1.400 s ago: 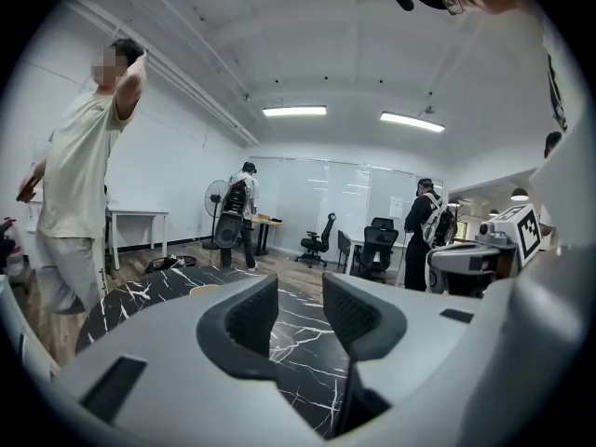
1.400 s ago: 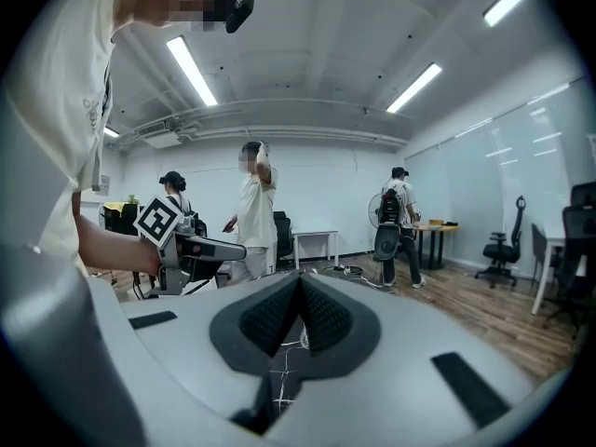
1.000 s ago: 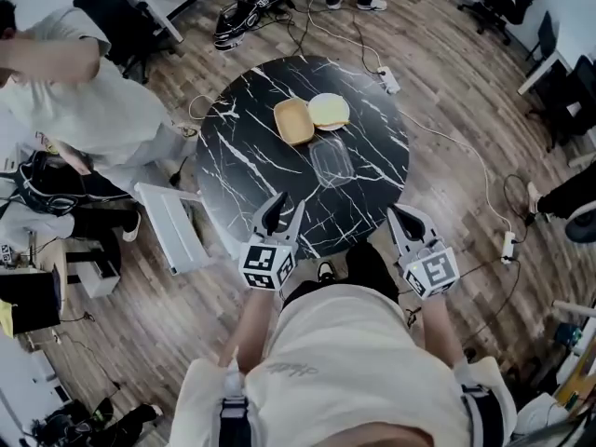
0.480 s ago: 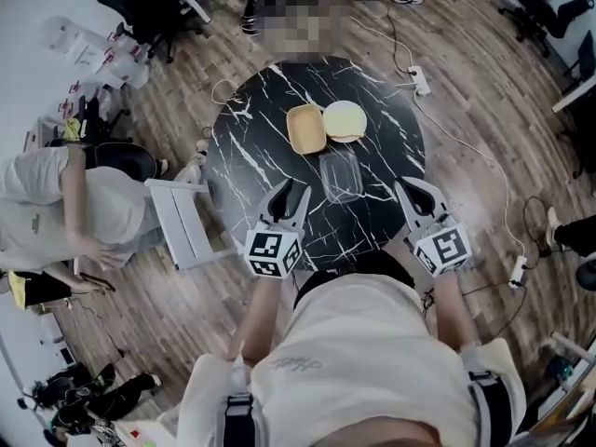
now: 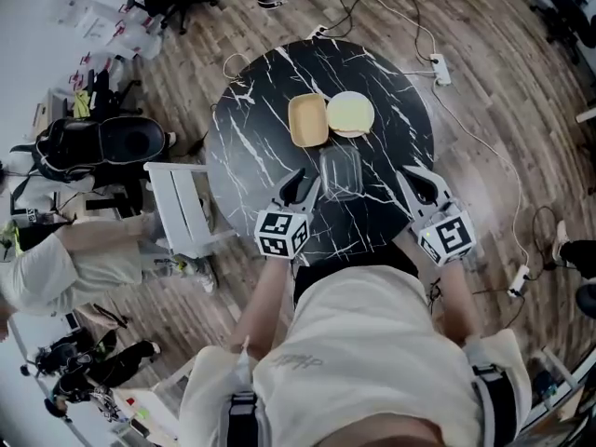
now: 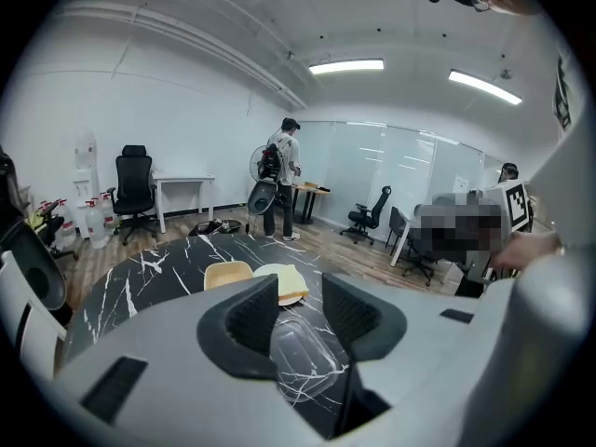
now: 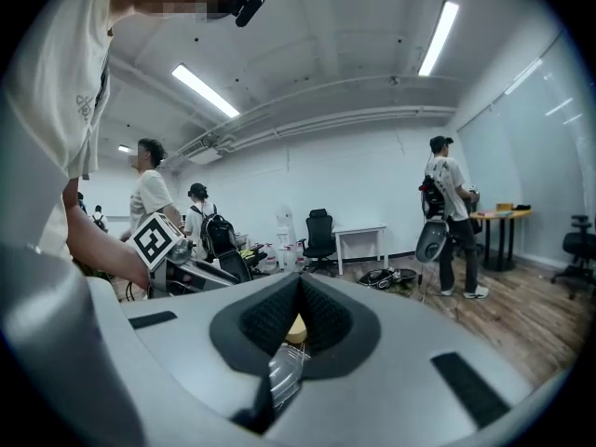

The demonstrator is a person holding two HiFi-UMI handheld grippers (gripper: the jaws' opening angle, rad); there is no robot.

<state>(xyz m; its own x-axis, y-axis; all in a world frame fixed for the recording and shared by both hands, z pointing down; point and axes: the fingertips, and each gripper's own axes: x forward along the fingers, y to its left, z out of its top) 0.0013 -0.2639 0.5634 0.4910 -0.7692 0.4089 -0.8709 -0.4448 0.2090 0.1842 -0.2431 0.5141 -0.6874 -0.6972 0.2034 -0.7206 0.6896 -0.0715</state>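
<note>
Clear plastic container (image 5: 341, 170) sits on the black marble counter (image 5: 251, 138), just short of a tan tray (image 5: 307, 119) and a round plate (image 5: 350, 115). Versus one second ago, both tongs are closer to it. Left tongs (image 5: 303, 182) are apart and frame it without touching; right tongs (image 5: 416, 180) are together, empty, and apparently slightly farther off.

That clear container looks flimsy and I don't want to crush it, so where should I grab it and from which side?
Probably its near short rim. The clear container lies flat on the table with a short end toward the open left tongs, which are nearest, so they can come straight in from the near side and pinch that thin edge.
</note>
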